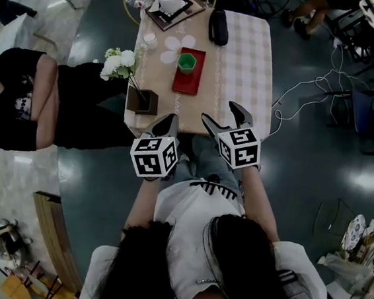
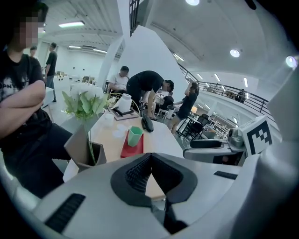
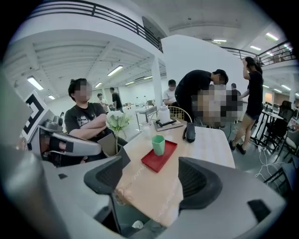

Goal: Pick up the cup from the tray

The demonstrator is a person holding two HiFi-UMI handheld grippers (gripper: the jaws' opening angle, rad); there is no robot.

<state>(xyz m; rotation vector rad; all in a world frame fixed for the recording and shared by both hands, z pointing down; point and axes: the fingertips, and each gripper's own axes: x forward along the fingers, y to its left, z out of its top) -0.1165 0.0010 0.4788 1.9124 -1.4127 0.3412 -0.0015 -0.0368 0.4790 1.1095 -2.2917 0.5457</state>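
At the near edge of the table (image 1: 244,58), my right gripper (image 1: 219,113) gapes wide and empty, my left gripper (image 1: 169,118) pinched together, so next I must reach forward to straddle the green cup (image 1: 187,62) upright on the red tray (image 1: 188,83).

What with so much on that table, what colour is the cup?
The cup is green, clearest in the right gripper view.

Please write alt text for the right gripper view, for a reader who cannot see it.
The right gripper's open, empty tongs frame the near end of a table; farther on, a green cup stands upright on a red tray. White flowers stand at the table's left edge.
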